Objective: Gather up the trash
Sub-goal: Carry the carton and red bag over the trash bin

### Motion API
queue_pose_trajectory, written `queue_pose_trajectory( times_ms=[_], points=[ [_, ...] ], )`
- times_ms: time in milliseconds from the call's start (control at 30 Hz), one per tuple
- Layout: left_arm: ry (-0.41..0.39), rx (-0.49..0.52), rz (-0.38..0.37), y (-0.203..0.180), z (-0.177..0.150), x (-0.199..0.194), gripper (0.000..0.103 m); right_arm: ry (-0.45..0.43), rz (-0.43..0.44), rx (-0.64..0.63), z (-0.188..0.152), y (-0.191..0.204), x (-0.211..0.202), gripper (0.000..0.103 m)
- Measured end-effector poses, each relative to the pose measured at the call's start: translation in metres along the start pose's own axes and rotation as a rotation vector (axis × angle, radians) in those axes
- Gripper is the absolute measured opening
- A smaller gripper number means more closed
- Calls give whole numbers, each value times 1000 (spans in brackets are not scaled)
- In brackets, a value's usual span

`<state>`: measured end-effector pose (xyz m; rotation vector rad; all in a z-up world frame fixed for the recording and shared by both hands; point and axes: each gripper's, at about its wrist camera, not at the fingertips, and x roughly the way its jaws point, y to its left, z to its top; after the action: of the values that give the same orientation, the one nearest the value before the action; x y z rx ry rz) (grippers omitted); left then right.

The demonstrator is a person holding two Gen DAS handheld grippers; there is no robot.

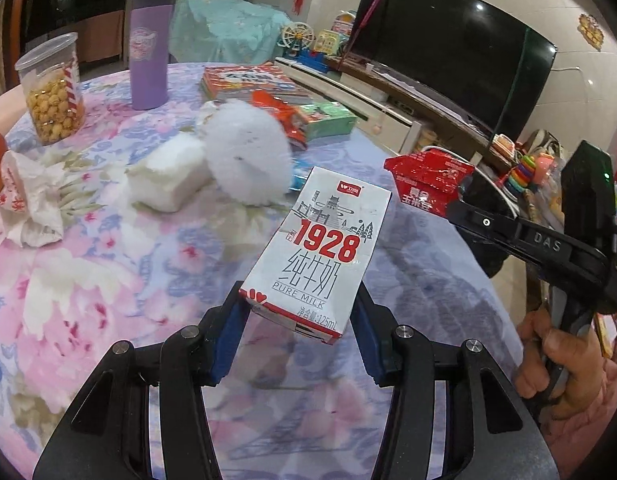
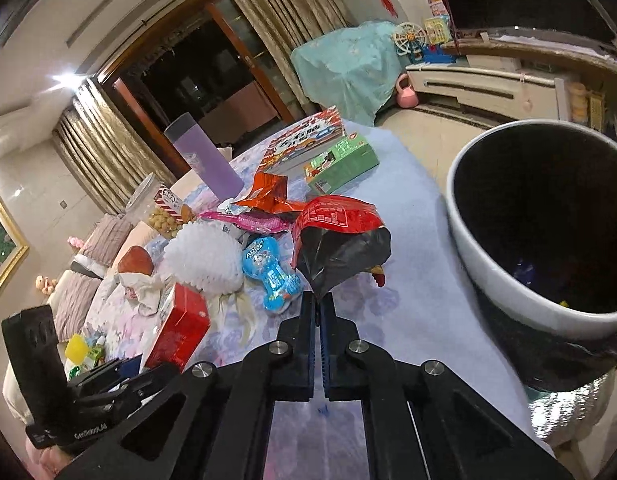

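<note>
My left gripper (image 1: 298, 312) is shut on a white and red "1928" milk carton (image 1: 320, 248) and holds it tilted above the floral tablecloth. In the right wrist view the carton shows as a red box (image 2: 180, 326) at lower left. My right gripper (image 2: 319, 300) is shut on a red and black snack wrapper (image 2: 340, 240), held above the table near the trash bin (image 2: 508, 292). The same wrapper (image 1: 428, 182) and right gripper (image 1: 464, 196) show at the right of the left wrist view.
On the table (image 1: 88, 280) lie a white foam net (image 1: 248, 156), a tissue block (image 1: 170, 176), crumpled paper (image 1: 36, 200), a snack jar (image 1: 52, 88), a purple tumbler (image 1: 148, 48), books (image 1: 248, 80), a green box (image 2: 340, 162), an orange wrapper (image 2: 268, 196) and a blue packet (image 2: 272, 274).
</note>
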<state>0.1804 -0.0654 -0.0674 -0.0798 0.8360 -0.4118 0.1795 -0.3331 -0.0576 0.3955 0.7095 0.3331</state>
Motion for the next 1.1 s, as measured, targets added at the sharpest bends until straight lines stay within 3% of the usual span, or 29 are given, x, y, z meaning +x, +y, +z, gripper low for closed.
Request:
queue_pose_trajectory(
  times_ms=[600, 1100],
  points=[
    [21, 75, -52, -69, 12, 18, 50, -78, -79, 30, -5, -40, -63, 2],
    [46, 176, -71, -126, 37, 47, 50, -118, -127, 85, 1, -82, -85, 2]
  ],
)
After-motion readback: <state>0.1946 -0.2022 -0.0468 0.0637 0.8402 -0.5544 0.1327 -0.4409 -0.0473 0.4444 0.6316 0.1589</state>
